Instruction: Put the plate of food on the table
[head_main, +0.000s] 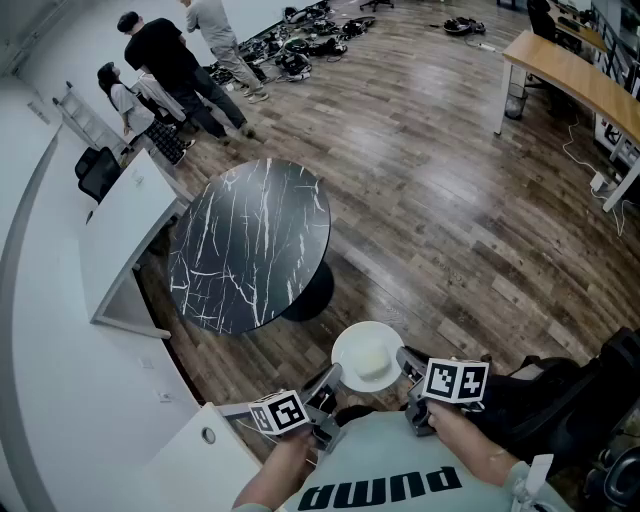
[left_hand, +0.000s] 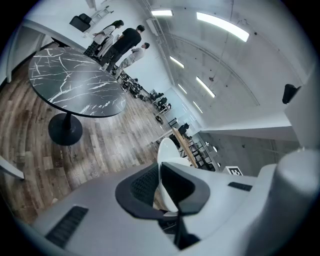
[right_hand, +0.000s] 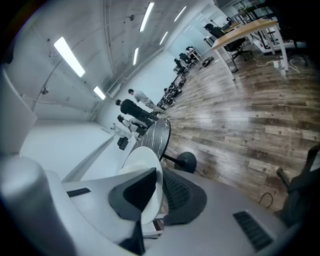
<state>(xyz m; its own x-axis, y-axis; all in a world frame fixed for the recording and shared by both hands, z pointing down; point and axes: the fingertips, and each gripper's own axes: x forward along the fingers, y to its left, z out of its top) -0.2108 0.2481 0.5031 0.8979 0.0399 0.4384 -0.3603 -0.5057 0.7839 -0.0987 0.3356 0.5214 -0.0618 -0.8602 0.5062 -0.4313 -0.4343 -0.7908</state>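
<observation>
Plate (head_main: 367, 357) of pale food at lower centre, held over the wood floor (head_main: 450, 200), left tongs (head_main: 327, 381) clamped on its left rim, right tongs (head_main: 408, 363) clamped on its right rim, black marbled surface (head_main: 250, 245) apart, above left.

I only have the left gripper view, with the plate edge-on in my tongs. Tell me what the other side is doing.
Observer: The right tongs are shut on the opposite rim of the plate.
Operator: Report what's on it.
Observer: The head view shows a pale mound of food in its middle.
Operator: Place it against the table.
Observer: It hangs over the wood floor, short of the round black table.
</observation>
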